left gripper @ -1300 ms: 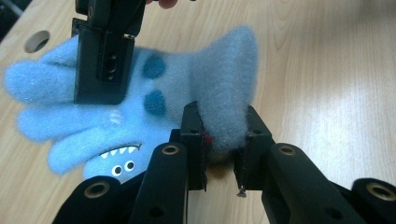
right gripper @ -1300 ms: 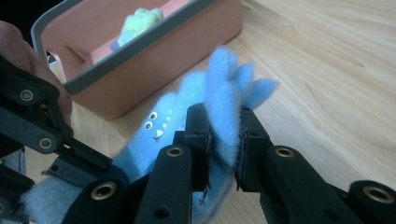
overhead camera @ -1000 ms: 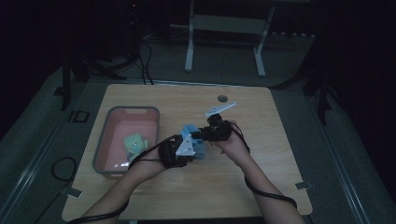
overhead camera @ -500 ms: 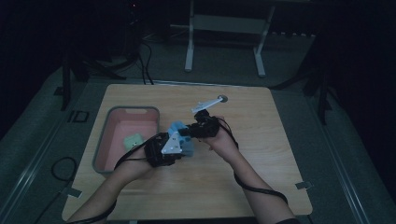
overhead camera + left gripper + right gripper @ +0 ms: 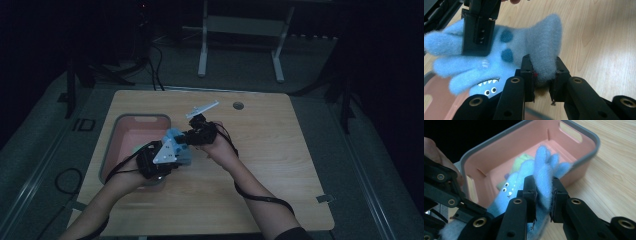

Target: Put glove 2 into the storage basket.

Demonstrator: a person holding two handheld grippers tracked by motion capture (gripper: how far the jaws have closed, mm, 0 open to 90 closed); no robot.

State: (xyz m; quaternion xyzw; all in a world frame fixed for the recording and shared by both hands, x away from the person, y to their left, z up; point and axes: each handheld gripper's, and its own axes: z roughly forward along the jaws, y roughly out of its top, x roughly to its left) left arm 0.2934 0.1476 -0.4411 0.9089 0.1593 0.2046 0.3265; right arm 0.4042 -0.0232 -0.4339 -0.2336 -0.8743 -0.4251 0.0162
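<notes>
table (image 5: 280, 165): light wood, rounded corners
hole (image 5: 238, 105): in the top, right of bin, near the far edge
bin (image 5: 116, 131): pink, on the table's left part

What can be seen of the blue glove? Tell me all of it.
The blue glove is a fuzzy, fleece-like knit with darker blue spots and a monster face: white eyes and a toothed mouth. It hangs stretched between both grippers at the pink bin's rim. The left gripper pinches its cuff end, while the right gripper pinches it at the finger end, the fingers poking up past the jaws. Something green lies in the bin behind it.
</notes>
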